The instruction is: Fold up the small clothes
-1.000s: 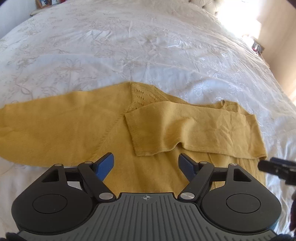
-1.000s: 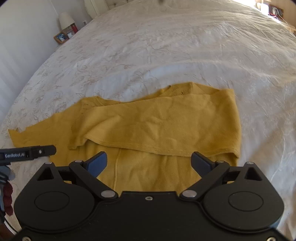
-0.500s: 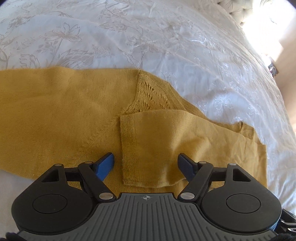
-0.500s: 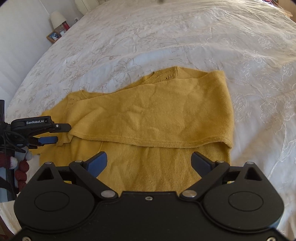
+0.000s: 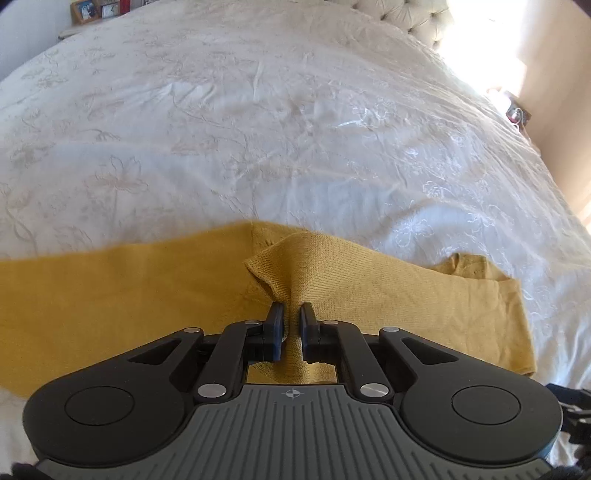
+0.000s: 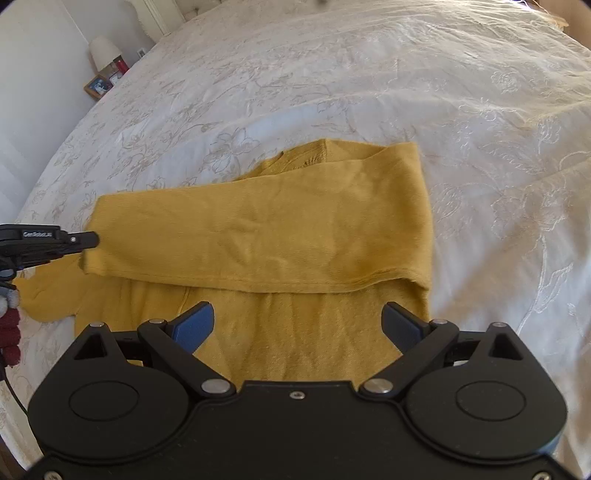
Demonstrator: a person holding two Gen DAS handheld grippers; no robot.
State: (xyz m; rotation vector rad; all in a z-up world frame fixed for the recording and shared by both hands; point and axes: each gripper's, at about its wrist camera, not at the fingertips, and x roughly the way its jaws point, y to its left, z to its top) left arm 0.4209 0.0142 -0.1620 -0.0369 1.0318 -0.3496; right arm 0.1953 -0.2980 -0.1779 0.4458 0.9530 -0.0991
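A mustard yellow knit sweater [image 6: 295,229] lies on the white bedspread, with one sleeve folded across its body. In the left wrist view my left gripper [image 5: 291,314] is shut on the cuff end of that folded sleeve [image 5: 291,269], which bunches up between the blue pads. The other sleeve [image 5: 92,291] stretches flat to the left. In the right wrist view my right gripper [image 6: 297,321] is open and empty, just above the sweater's near hem. The left gripper [image 6: 77,240] shows there at the left, at the sleeve's end.
The white embroidered bedspread [image 6: 369,74] fills both views. A nightstand with a lamp [image 6: 103,51] and a picture frame [image 6: 98,86] stands at the far left. A tufted headboard [image 5: 406,14] is at the back.
My left gripper has closed on the cuff of the folded sleeve and lifted it a little. The right gripper stays open and has moved slightly closer to the sweater.
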